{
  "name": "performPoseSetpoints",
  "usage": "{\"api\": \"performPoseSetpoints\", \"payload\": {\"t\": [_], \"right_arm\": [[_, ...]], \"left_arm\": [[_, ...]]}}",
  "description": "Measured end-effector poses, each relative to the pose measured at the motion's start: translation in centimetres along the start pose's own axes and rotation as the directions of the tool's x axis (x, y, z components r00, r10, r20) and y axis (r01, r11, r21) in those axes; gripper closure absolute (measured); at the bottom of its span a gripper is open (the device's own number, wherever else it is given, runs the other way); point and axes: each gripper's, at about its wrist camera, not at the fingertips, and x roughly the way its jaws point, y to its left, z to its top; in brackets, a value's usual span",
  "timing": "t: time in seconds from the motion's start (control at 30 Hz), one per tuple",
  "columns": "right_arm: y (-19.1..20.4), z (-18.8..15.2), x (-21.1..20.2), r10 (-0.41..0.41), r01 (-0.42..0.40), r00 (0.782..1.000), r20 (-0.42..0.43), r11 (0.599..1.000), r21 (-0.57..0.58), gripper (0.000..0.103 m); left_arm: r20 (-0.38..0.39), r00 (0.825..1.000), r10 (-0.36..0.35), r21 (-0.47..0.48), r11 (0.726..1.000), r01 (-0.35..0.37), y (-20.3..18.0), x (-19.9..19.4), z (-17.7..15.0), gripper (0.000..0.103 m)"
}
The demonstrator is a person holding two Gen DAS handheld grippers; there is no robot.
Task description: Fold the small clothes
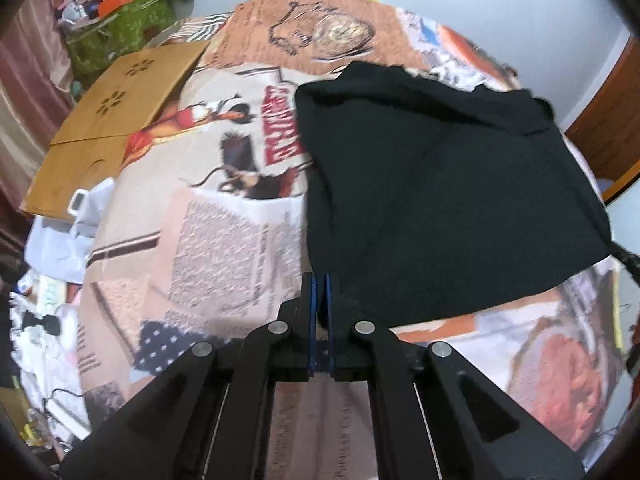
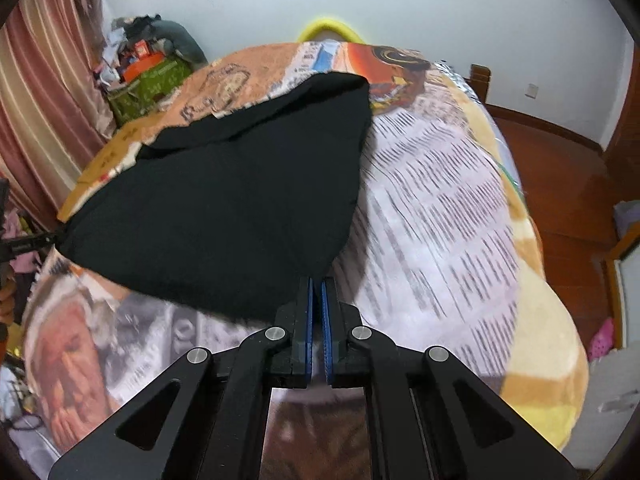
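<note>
A black garment [image 1: 448, 184] lies partly lifted over a printed blanket [image 1: 224, 240] on a bed. My left gripper [image 1: 320, 280] is shut on the garment's near left corner, its blue pads pressed together on the cloth. In the right wrist view the same black garment [image 2: 240, 200] spreads away to the left. There my right gripper [image 2: 317, 282] is shut on its near right corner. The near hem hangs stretched between the two grippers. The tip of the left gripper [image 2: 28, 242] shows at the garment's far left corner. The right gripper [image 1: 626, 258] shows at the right edge.
A wooden board [image 1: 120, 108] lies on the bed's far left. A green box [image 1: 120, 28] with clutter stands beyond it by a pink curtain [image 2: 44, 100]. Loose items lie at the left [image 1: 52, 240]. Wooden floor [image 2: 560, 184] runs to the right of the bed.
</note>
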Motion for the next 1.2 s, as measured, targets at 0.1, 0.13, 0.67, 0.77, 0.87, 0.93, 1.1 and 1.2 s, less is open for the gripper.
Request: {"api": "performPoseSetpoints", "payload": {"t": [0.1,0.13,0.67,0.77,0.87,0.93,1.1,1.2], "right_arm": [[-0.4,-0.1,-0.6,-0.047,0.047,0.999,0.009,0.999,-0.014,0.099],[-0.5,0.2,-0.9,-0.053,0.053,0.998,0.022,0.998,-0.02,0.099],[2.5,7.3,3.5,0.045,-0.039,0.997,0.059,0.995,-0.097,0.07],[3.1,8.6,5.6,0.059,-0.054,0.998,0.033,0.99,-0.132,0.066],[3.5,9.8,8.2,0.081,-0.082,0.997,-0.012,0.986,-0.144,0.066],[3.8,10.6,9.6,0.08,-0.083,0.996,-0.029,0.984,-0.158,0.066],[4.5,12.8,12.0,0.075,-0.083,0.996,-0.044,0.973,-0.218,0.066],[4.5,14.8,13.1,0.075,-0.081,0.997,-0.035,0.968,-0.239,0.066]], "left_arm": [[0.029,0.997,0.07,0.015,0.997,-0.07,0.4,-0.7,0.5,0.097],[0.041,0.997,0.072,0.009,0.997,-0.073,0.7,-1.1,0.8,0.095],[0.084,0.996,0.024,0.123,0.992,-0.034,-4.4,2.6,11.0,0.045],[0.03,0.999,0.015,0.134,0.991,-0.019,-5.5,5.8,12.7,0.045],[-0.024,1.0,0.004,0.149,0.989,-0.001,-6.5,8.5,13.8,0.045],[-0.055,0.998,-0.006,0.167,0.986,0.015,-7.3,10.1,14.4,0.045],[-0.032,0.999,-0.015,0.206,0.978,0.021,-8.9,11.5,16.6,0.044],[0.015,1.0,0.008,0.165,0.986,-0.01,-8.2,11.4,18.7,0.044]]}}
